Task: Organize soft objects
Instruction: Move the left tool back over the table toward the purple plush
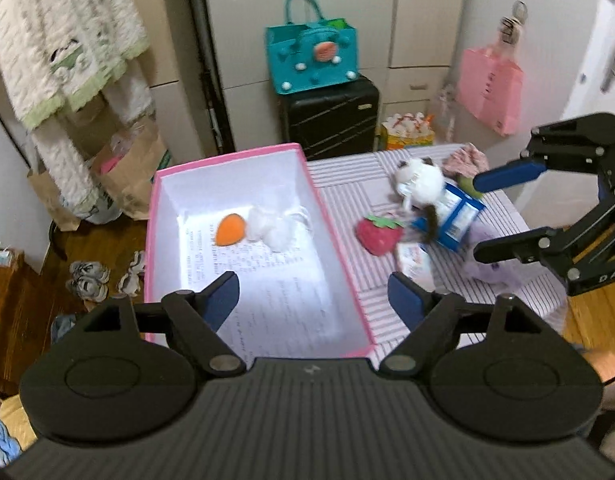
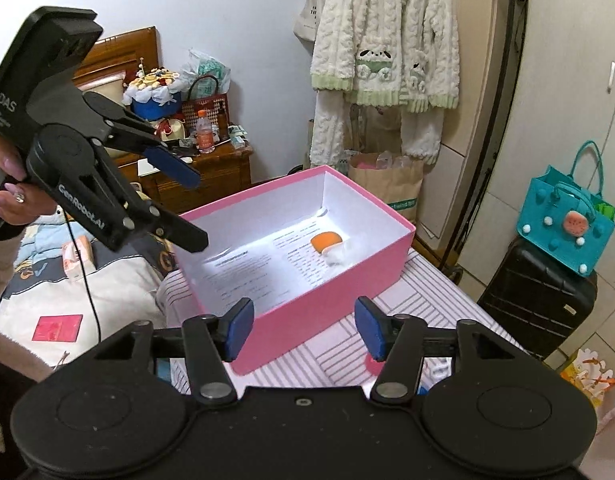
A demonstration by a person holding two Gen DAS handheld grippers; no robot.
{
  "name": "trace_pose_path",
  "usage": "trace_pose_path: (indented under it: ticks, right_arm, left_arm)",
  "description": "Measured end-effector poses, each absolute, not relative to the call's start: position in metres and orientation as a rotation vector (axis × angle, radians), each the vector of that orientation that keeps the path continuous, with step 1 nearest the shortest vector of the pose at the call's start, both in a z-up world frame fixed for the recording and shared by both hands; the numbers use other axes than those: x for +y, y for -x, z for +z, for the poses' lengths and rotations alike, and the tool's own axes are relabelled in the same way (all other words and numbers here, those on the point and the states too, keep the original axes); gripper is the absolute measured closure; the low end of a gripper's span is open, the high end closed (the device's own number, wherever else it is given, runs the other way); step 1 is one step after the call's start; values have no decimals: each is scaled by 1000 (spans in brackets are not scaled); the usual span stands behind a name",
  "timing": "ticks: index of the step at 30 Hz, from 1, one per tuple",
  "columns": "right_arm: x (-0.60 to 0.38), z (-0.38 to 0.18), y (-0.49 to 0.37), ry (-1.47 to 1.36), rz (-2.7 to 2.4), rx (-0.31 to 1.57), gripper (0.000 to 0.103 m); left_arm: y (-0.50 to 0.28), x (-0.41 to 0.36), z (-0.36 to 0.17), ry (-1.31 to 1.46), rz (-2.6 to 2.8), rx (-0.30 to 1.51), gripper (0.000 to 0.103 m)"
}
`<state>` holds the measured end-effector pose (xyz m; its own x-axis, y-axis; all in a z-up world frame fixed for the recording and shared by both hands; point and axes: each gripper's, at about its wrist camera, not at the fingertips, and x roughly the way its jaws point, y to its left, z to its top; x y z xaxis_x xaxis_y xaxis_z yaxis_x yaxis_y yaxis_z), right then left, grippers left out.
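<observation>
- A bedroom is surrounding a small table under a striped cloth (image 1: 339, 184), with wardrobes behind, a black suitcase (image 1: 331, 116) carrying a teal bag (image 1: 313, 56), and fleecy robes hanging at the side.
- The left gripper (image 1: 313, 300) is hanging released above the near end of the pink box (image 1: 155, 216), with nothing between its blue pads.
- The right gripper (image 2: 303, 328) is likewise standing parted and empty, hovering over the cloth just beside the box's near wall.
- An orange sponge (image 1: 229, 230) and a white fluffy ball (image 1: 265, 230) are already lying touching each other on the paper lining inside the box.
- A strawberry plush (image 1: 377, 236), a white-and-brown plush animal (image 1: 419, 184) and a pale purple plush (image 1: 495, 268) are waiting heaped on the cloth to the box's right.
- These are looking light and squashy, so pinching across the thick middle should be holding best.
- A blue-and-white carton (image 1: 457, 216) is leaning among the plush and likely getting in the way.
</observation>
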<state>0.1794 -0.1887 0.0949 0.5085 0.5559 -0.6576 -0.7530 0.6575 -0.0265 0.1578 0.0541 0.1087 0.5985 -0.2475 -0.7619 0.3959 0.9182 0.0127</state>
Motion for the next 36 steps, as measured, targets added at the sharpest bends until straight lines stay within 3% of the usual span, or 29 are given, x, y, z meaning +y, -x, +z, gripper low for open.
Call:
trace_pose_path:
  ticks: [17,24,36]
  right_arm:
    - [-253,54,-120,308,716,706,26]
    - [-279,13,-117,253,700,746,18]
    - [-320,-71,-129,149,582,705,16]
  left_arm:
    - [-125,-16,72,-281,-532,933,18]
    - [-119,-39,47,-315,-587,935,12]
    - [-137,-98,-7,-349,-708,830,11]
